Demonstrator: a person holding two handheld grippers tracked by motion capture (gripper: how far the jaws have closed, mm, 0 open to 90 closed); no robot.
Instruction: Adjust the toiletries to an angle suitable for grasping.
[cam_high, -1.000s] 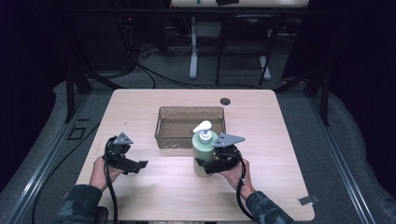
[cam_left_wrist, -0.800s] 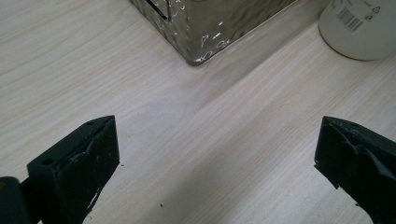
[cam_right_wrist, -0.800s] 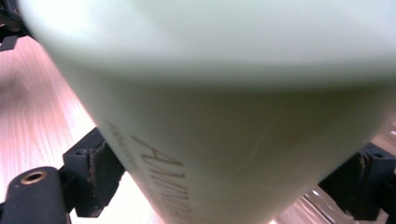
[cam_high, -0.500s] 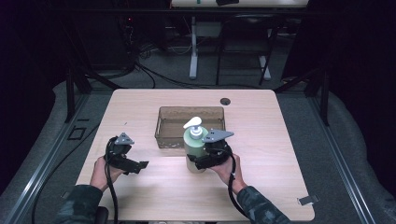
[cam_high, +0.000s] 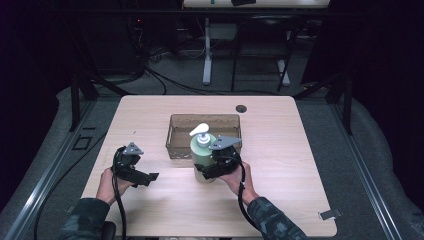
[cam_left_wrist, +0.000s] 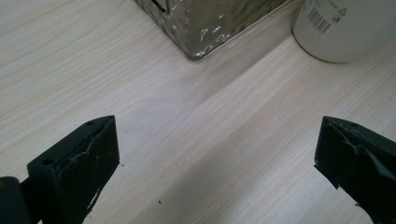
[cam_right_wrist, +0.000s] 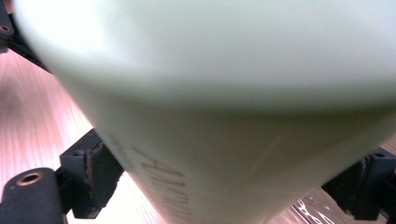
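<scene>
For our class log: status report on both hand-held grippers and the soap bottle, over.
Right hand-held gripper shut on soap bottle, bottle upright beside clear bin. Left hand-held gripper open over bare table. Nothing between bottle and bin.

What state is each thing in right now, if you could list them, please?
Pump bottle: upright, held just in front of the bin.
Clear bin: open-topped, looks empty.
Right gripper: shut on the pump bottle.
Left gripper: open, holding nothing, above the table.
</scene>
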